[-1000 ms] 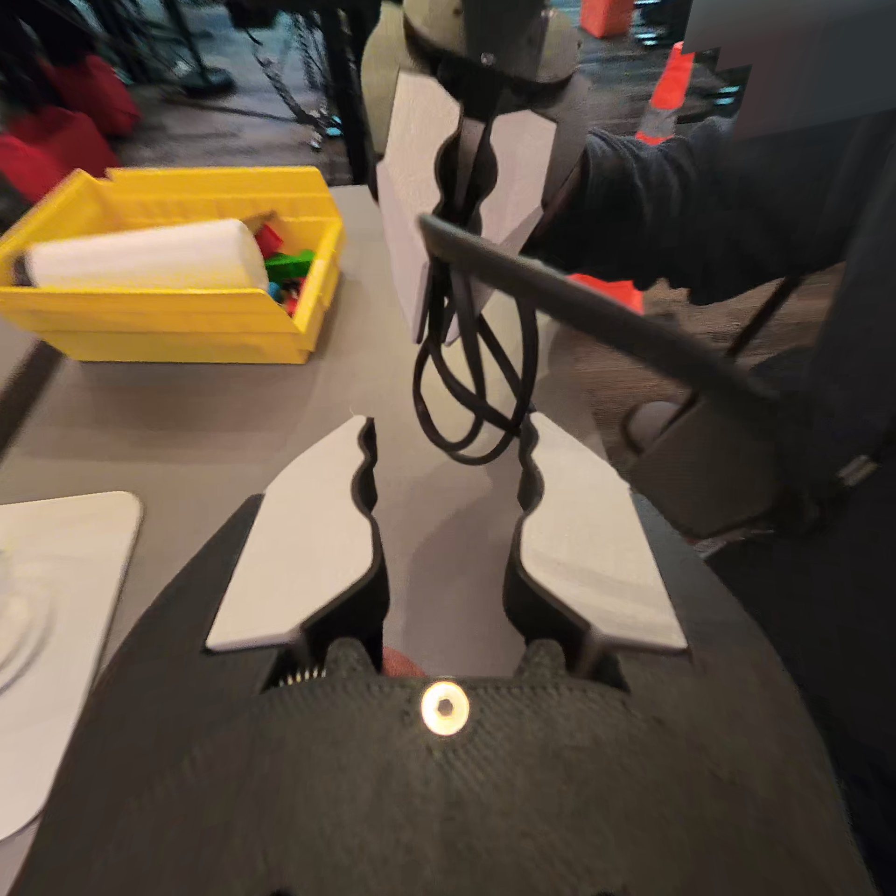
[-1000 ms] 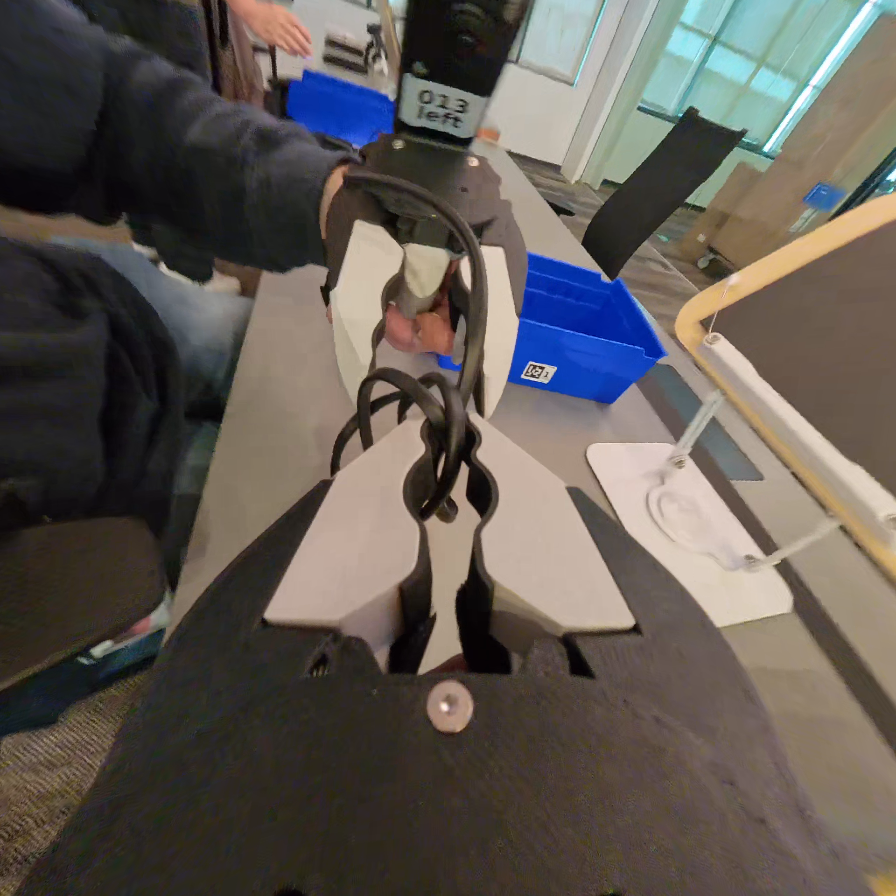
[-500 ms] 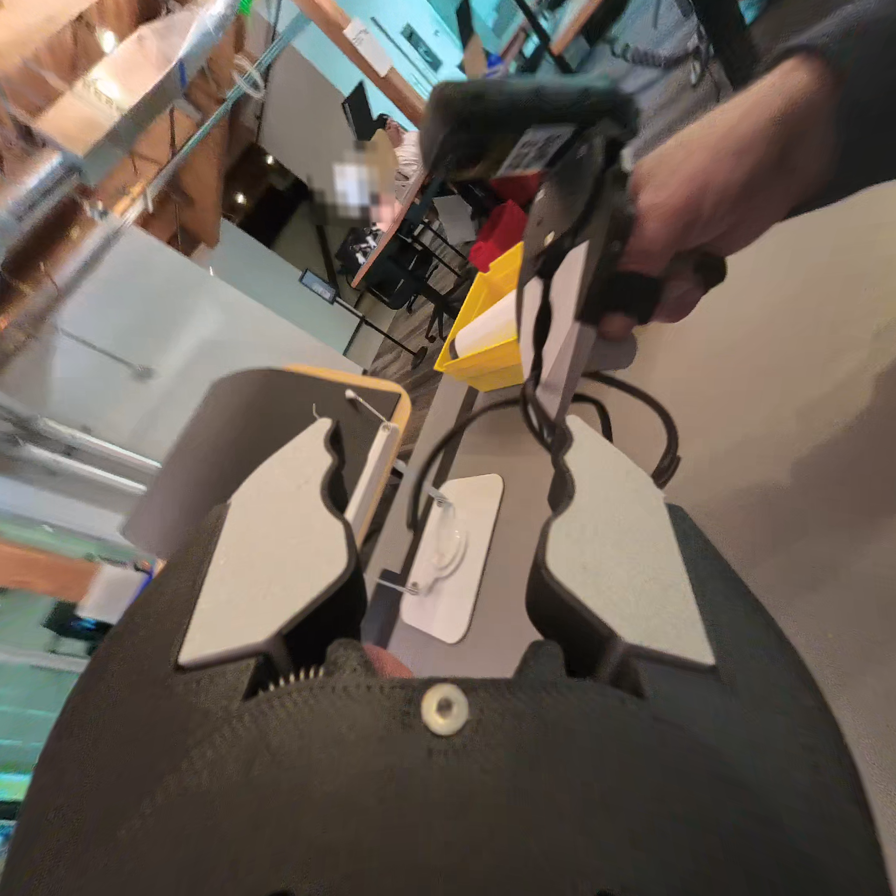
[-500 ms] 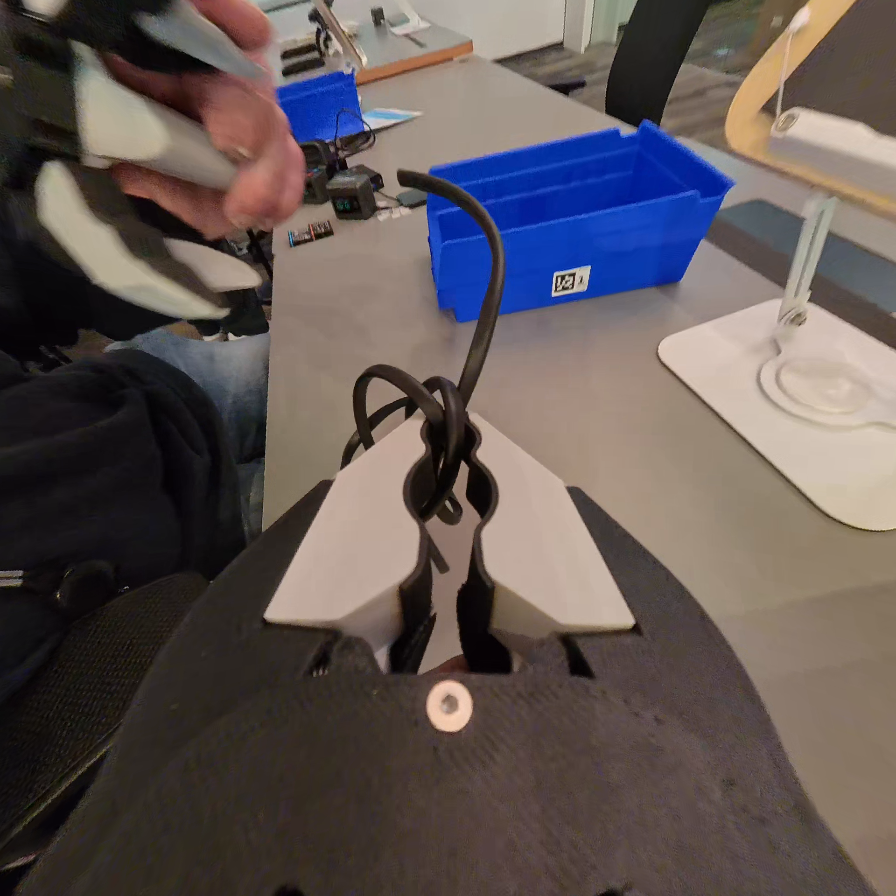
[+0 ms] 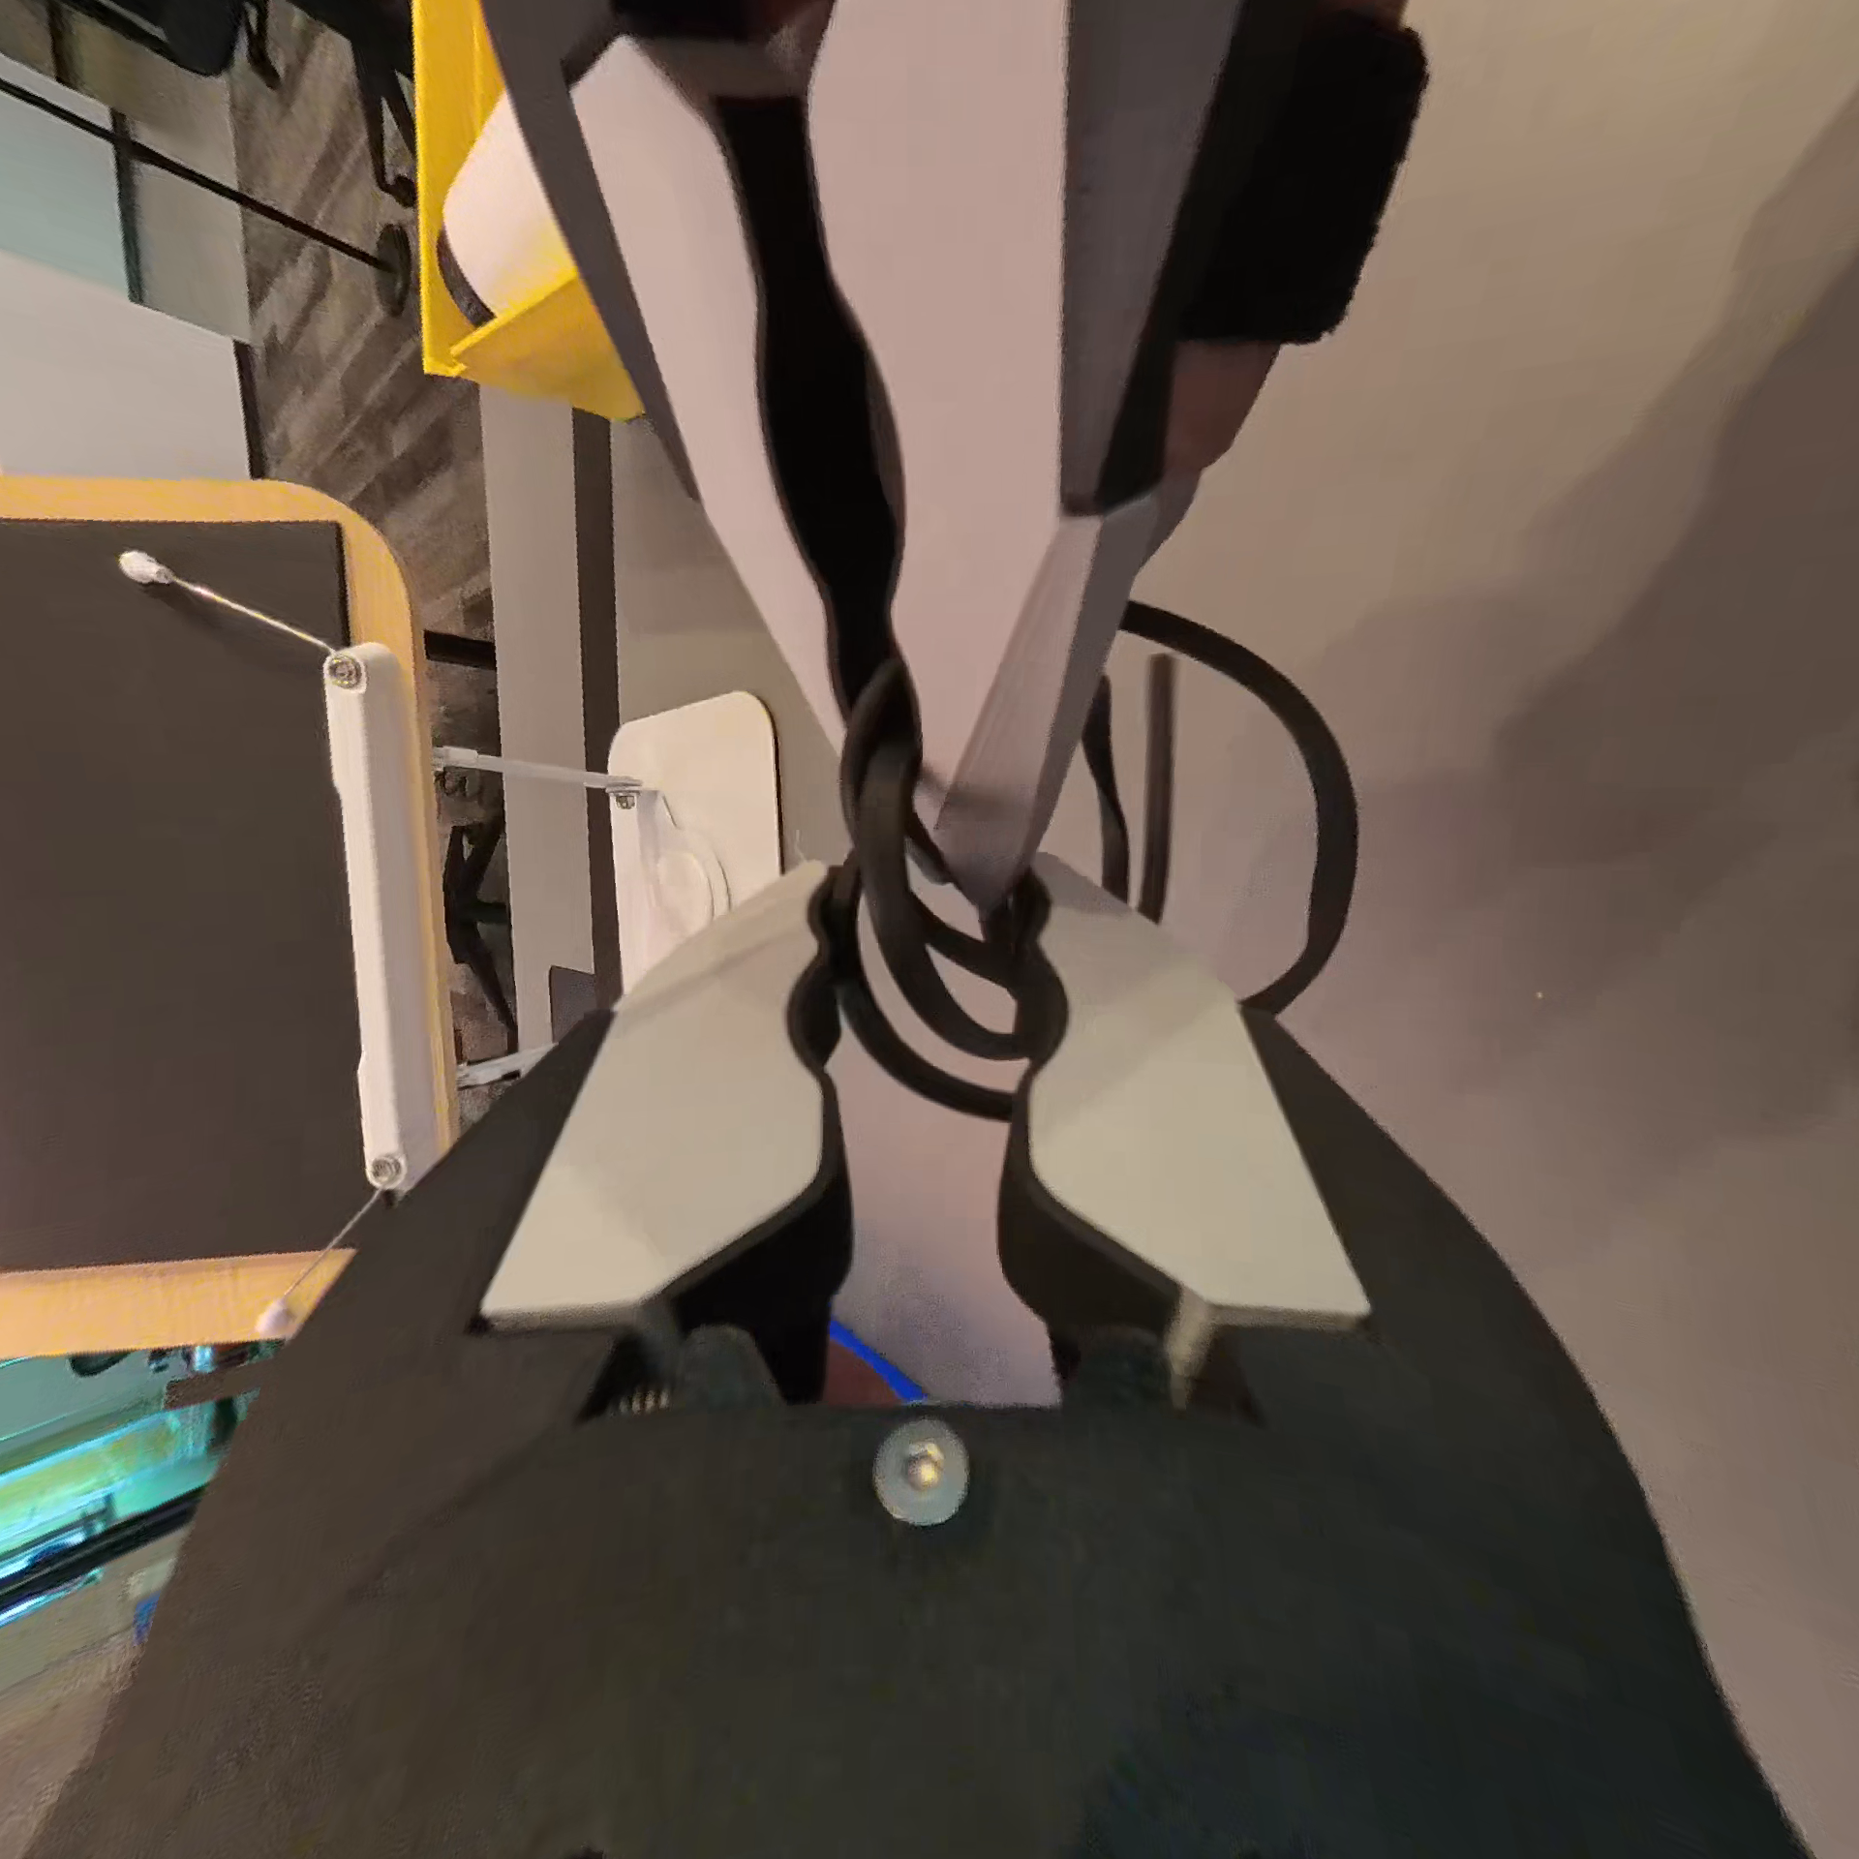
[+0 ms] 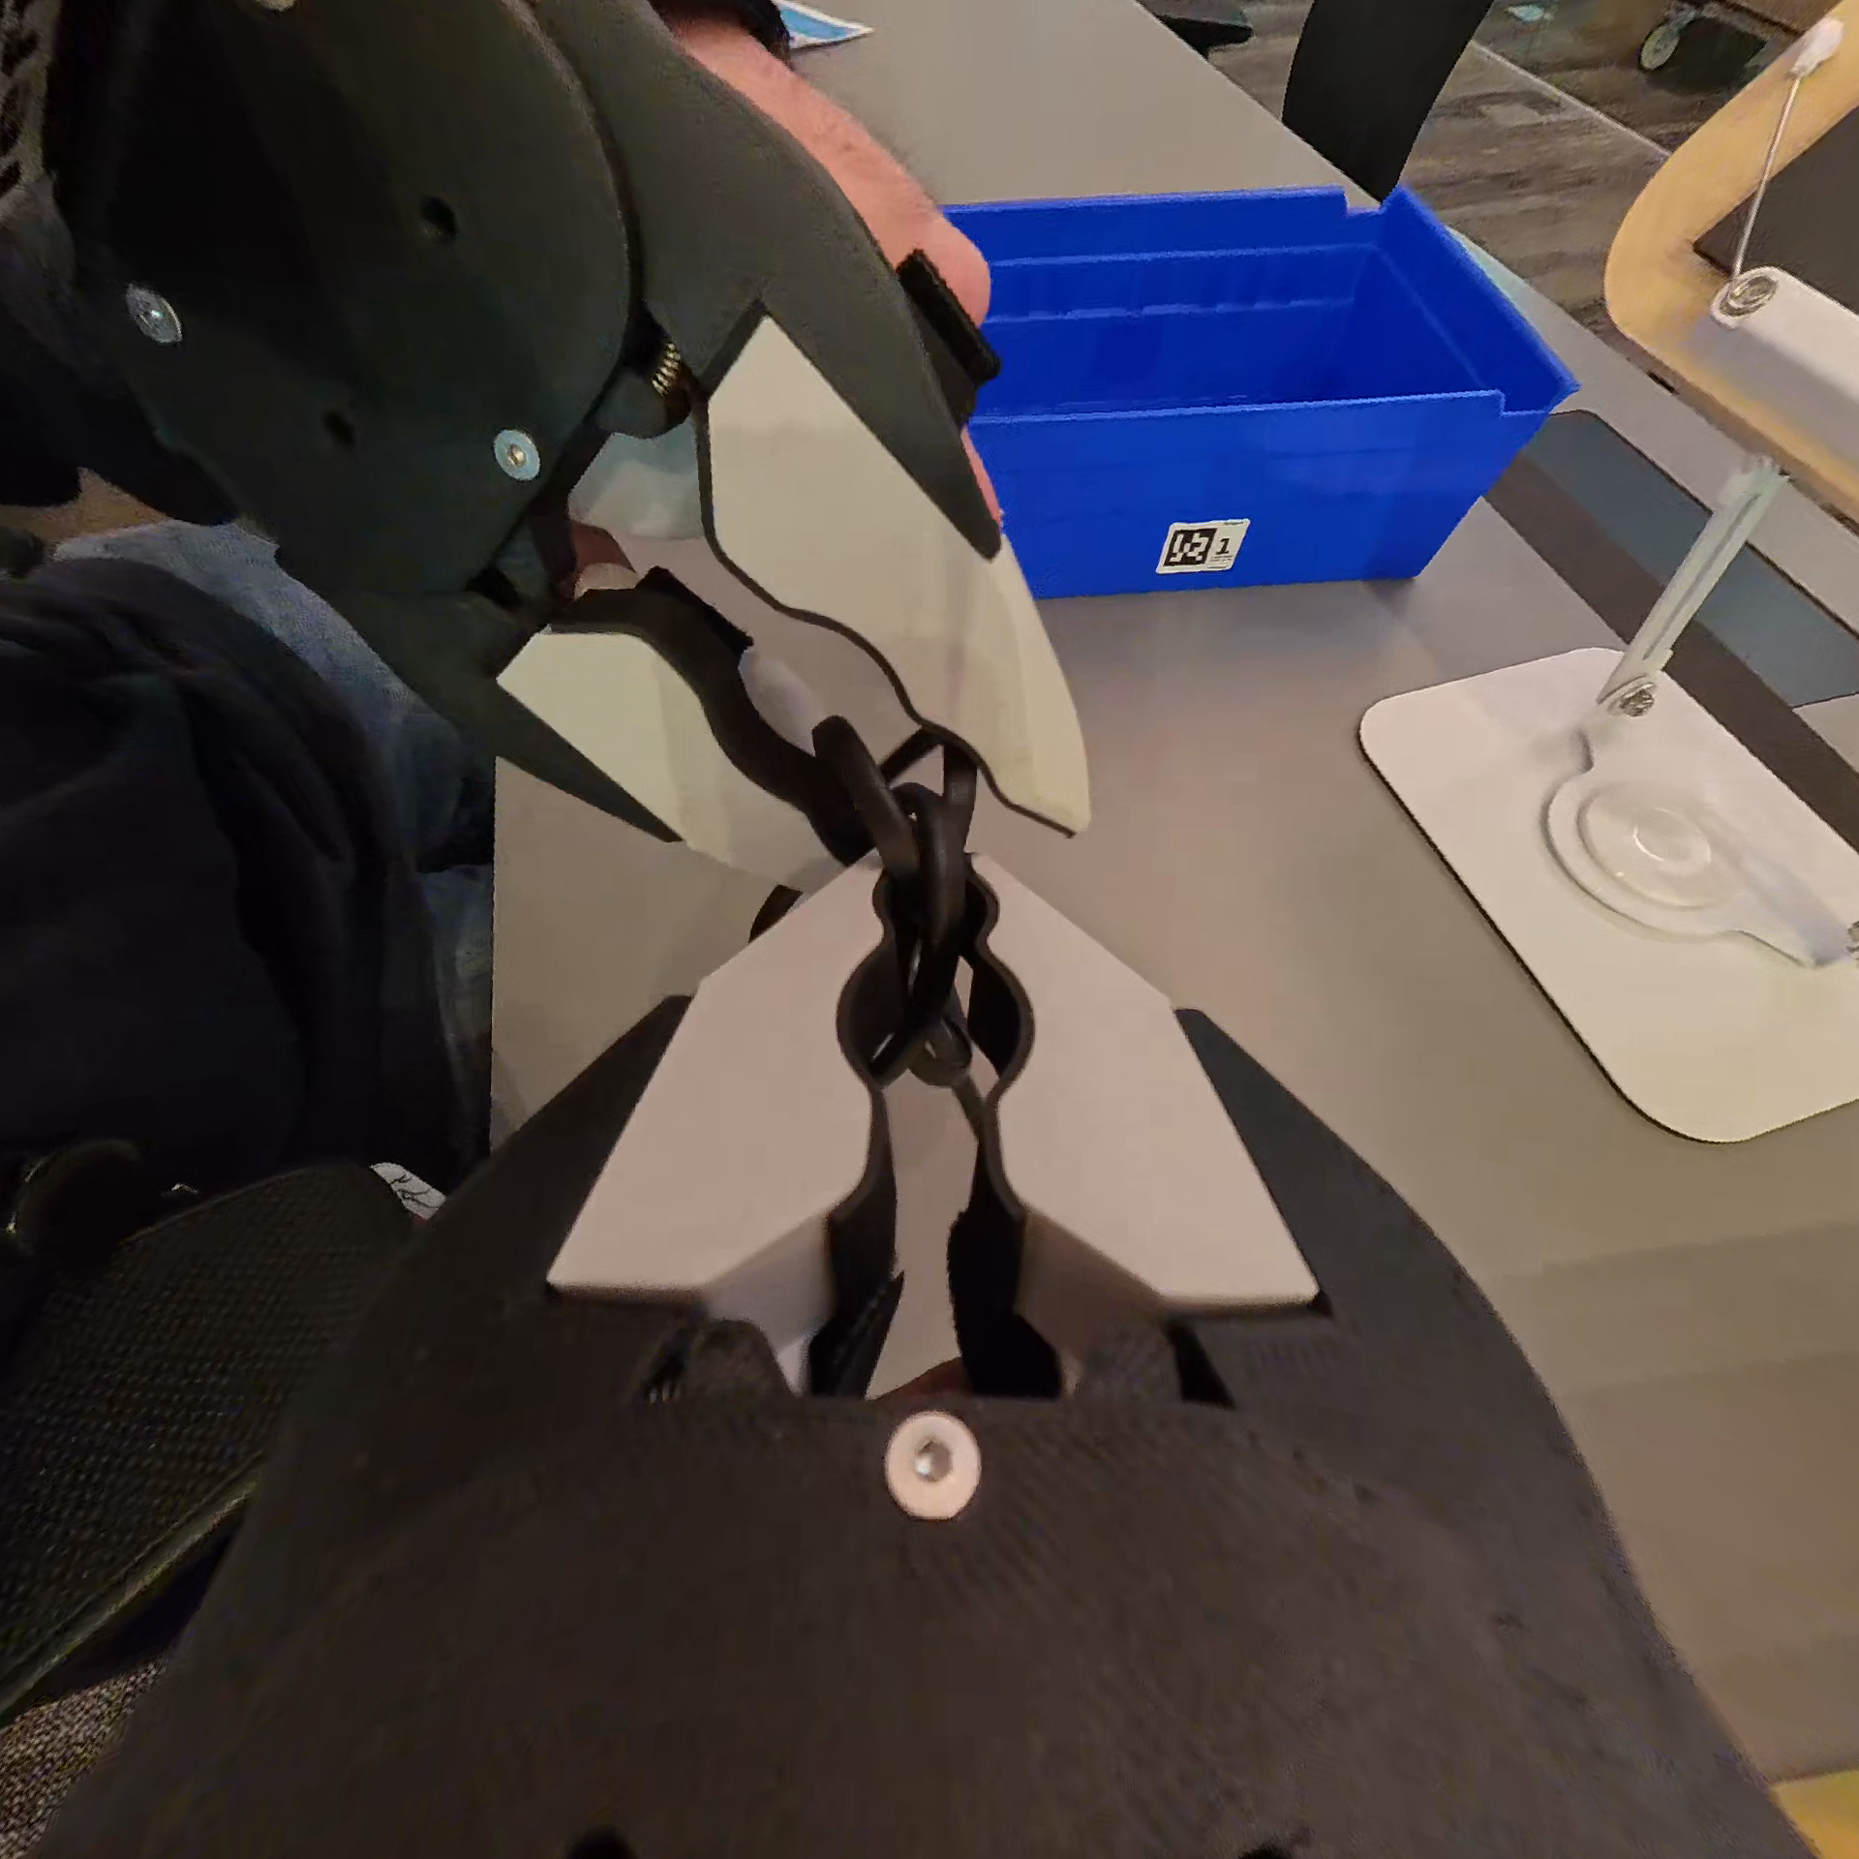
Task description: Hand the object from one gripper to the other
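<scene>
A coiled black cable (image 6: pixel 920 966) hangs between the two grippers above the grey table (image 6: pixel 1358 1308). My right gripper (image 6: pixel 931 875) is shut on the cable's loops. In the left wrist view it comes down from the top (image 5: pixel 925 805) with the twisted cable (image 5: pixel 880 765) at its tips. My left gripper (image 5: pixel 931 895) has its jaws partly closed around the lower loops, which curve unsquashed across the gap and touch both pads. In the right wrist view the left gripper (image 6: pixel 941 845) reaches in from the upper left, tip to tip with the right one.
A blue bin (image 6: pixel 1257 483) stands on the table behind the grippers. A white stand base (image 6: pixel 1610 905) lies to its right. A yellow bin (image 5: pixel 523 332) holds a white roll (image 5: pixel 503 221). A wood-rimmed dark board (image 5: pixel 201 905) and a person's dark clothing (image 6: pixel 201 905) are close. Both grippers' tips are close together, under 4 cm apart.
The left gripper swung back in and narrowed its jaws around the cable loops. The right gripper has stayed shut on the cable throughout.
</scene>
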Motion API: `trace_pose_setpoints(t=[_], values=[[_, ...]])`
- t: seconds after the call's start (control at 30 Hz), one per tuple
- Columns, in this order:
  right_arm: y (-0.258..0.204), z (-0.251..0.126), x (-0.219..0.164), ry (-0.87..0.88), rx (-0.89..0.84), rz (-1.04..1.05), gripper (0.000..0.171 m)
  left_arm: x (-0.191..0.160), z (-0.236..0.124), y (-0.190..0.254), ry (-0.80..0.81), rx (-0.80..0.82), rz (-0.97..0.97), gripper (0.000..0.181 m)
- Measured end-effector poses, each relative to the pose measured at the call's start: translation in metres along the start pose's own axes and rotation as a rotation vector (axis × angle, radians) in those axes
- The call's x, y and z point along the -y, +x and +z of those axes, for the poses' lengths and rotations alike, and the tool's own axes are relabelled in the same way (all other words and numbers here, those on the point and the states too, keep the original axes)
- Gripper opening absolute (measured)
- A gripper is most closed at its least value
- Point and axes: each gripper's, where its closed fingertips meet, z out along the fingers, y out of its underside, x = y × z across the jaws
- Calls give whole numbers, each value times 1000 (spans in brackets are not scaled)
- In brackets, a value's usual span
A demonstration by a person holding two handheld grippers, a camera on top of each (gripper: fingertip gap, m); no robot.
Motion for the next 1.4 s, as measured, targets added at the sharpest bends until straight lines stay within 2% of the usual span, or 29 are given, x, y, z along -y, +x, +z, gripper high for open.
trace_pose_setpoints(t=[0.17,0.3,0.33,0.4,0.53,0.63,0.77,0.87,0.97,1.23,1.27,1.3,1.4], values=[[7,-4,2,-14,-26,-16,3,-2,4,1,22,24,7,7],[6,-4,4,-52,-36,-56,4,-3,5,3,71,-2,-49,5],[4,-5,4,-55,-16,-57,9,-5,5,1,76,-4,-75,4],[5,-11,6,-64,-19,-85,12,-19,4,-2,44,-9,-104,4],[12,-35,23,4,-101,-139,31,-38,0,-10,117,-28,-308,3],[19,-49,23,60,-152,-187,31,-32,-15,-14,344,-158,-584,3],[28,-36,-3,11,-254,-396,21,-24,-38,-26,555,-290,-797,4],[25,-24,-7,36,-276,-539,18,-17,-51,-26,633,-398,-848,4],[11,-11,-1,107,-186,-539,17,-13,-60,-29,683,-456,-881,3],[-34,-4,54,386,-121,-560,19,-13,-67,-32,770,-456,-966,3],[-36,-2,59,403,-124,-560,13,-13,-70,-33,790,-455,-984,3],[-38,-1,64,421,-123,-565,0,-13,-72,-33,809,-454,-1002,3],[-49,1,78,465,-89,-563,0,-16,-78,-33,851,-451,-1036,3]])
